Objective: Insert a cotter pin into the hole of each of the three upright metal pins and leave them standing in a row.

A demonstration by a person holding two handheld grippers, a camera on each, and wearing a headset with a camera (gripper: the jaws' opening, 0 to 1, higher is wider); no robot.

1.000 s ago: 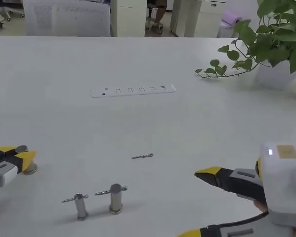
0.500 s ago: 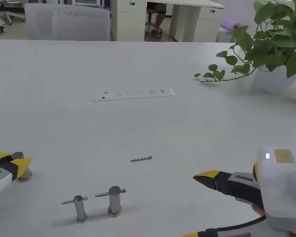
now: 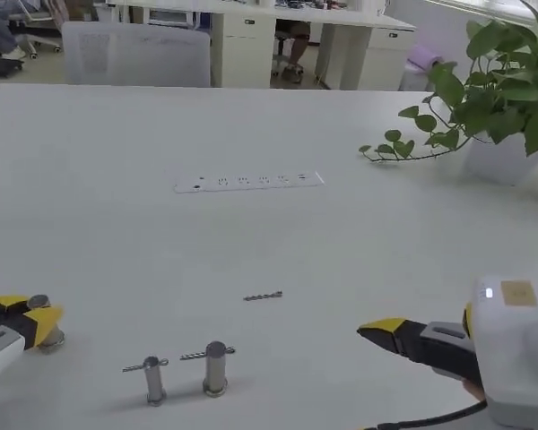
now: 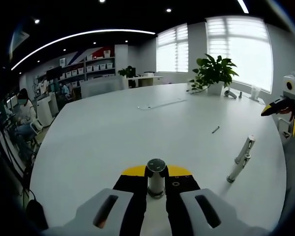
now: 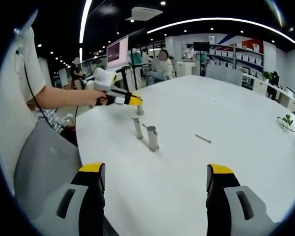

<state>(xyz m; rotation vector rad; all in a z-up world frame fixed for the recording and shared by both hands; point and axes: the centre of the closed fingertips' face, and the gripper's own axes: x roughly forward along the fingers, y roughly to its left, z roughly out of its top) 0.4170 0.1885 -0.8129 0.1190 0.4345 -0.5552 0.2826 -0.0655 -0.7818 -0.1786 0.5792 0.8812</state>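
Head view shows the short pin (image 3: pixel 152 380) and the taller pin (image 3: pixel 215 365) standing together, both cottered (two of three done). The left gripper (image 3: pixel 29 312) clamps the third pin (image 4: pixel 156 177). The right gripper (image 5: pixel 155 172) gapes wide and empty. The last cotter pin (image 3: pixel 263 296) lies loose on the table (image 3: pixel 341 233).

The counter (image 3: pixel 359 233) was a smooth white surface of low sheen. The pin (image 4: pixel 156 183) at the left gripper (image 4: pixel 156 170) was bare grey metal, satin on the shaft and brighter on the flat cap. The second pin (image 3: pixel 215 369) and third pin (image 3: pixel 154 382) had the same dull metal finish, as did their thin wire cotters (image 3: pixel 193 356) and the loose cotter (image 3: pixel 262 296). Fingers (image 5: pixel 92 173) of the right gripper (image 5: pixel 155 172) were matt black plastic with yellow tips; the housings were smooth pale plastic. The power strip (image 3: pixel 247 182) was white plastic.
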